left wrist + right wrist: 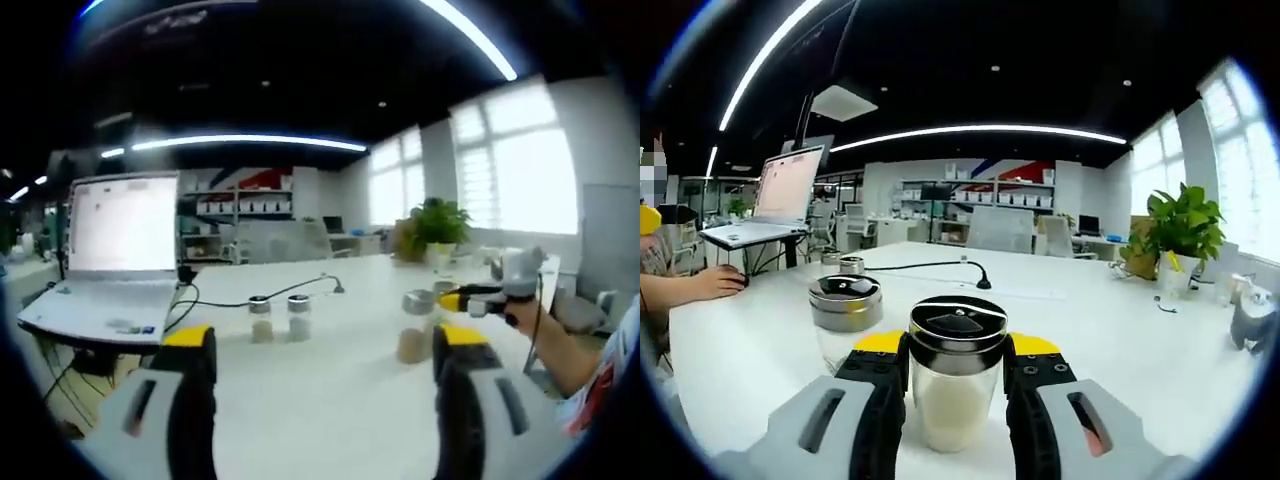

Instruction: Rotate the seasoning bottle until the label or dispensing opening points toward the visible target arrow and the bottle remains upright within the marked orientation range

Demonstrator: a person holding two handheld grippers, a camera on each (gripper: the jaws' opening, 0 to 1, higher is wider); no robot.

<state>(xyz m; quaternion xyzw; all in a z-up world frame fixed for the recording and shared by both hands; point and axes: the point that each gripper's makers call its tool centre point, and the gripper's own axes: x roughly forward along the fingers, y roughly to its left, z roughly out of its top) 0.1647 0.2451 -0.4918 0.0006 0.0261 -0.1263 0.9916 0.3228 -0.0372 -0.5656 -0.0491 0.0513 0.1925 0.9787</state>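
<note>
In the right gripper view a glass seasoning bottle (956, 385) with pale powder and a black-topped metal lid stands upright on the white table (1120, 340). My right gripper (957, 352) is shut on it, a yellow-tipped jaw pressing each side. A second, similar bottle (845, 318) stands just left of it. In the left gripper view these bottles (412, 335) are at the right, with the right gripper (455, 299) against them. My left gripper (325, 345) hangs open over the table, nothing between its jaws.
Two more small bottles (280, 318) stand mid-table ahead of the left gripper. An open laptop (120, 245) sits at the left edge, with a black cable (290, 290) running across. A potted plant (1180, 235) stands far right. A person's hand (718, 283) rests on the table.
</note>
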